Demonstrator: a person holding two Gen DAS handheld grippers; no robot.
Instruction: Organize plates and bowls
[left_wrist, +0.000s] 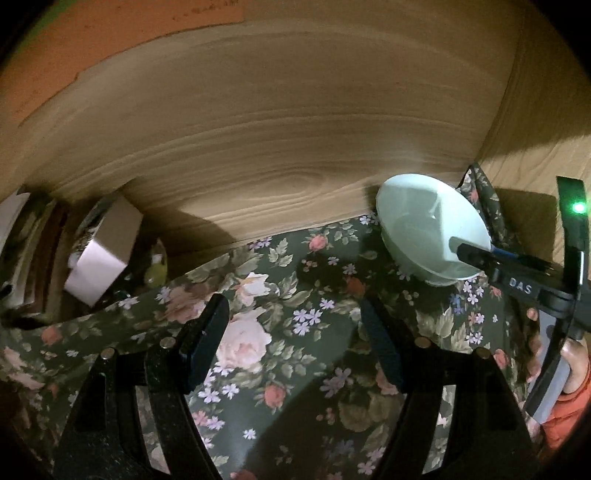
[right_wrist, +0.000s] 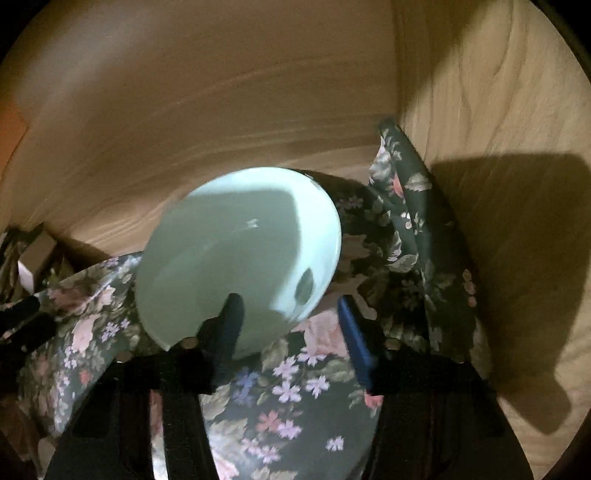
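A pale green bowl (left_wrist: 432, 232) (right_wrist: 240, 254) sits tilted on the floral liner (left_wrist: 295, 332) in the back right corner of a wooden cabinet. My right gripper (right_wrist: 288, 317) is open. Its left finger (right_wrist: 231, 321) lies over the bowl's near rim, and its right finger (right_wrist: 351, 332) is off the bowl, above the liner. From the left wrist view the right gripper (left_wrist: 480, 258) reaches into the bowl from the right. My left gripper (left_wrist: 291, 328) is open and empty, above the liner left of the bowl.
The wooden back wall (left_wrist: 277, 129) and right side wall (right_wrist: 480, 147) close in the space. A white box (left_wrist: 103, 254) and stacked items (left_wrist: 26, 251) stand at the far left. The liner is bunched up in the right corner (right_wrist: 402, 206).
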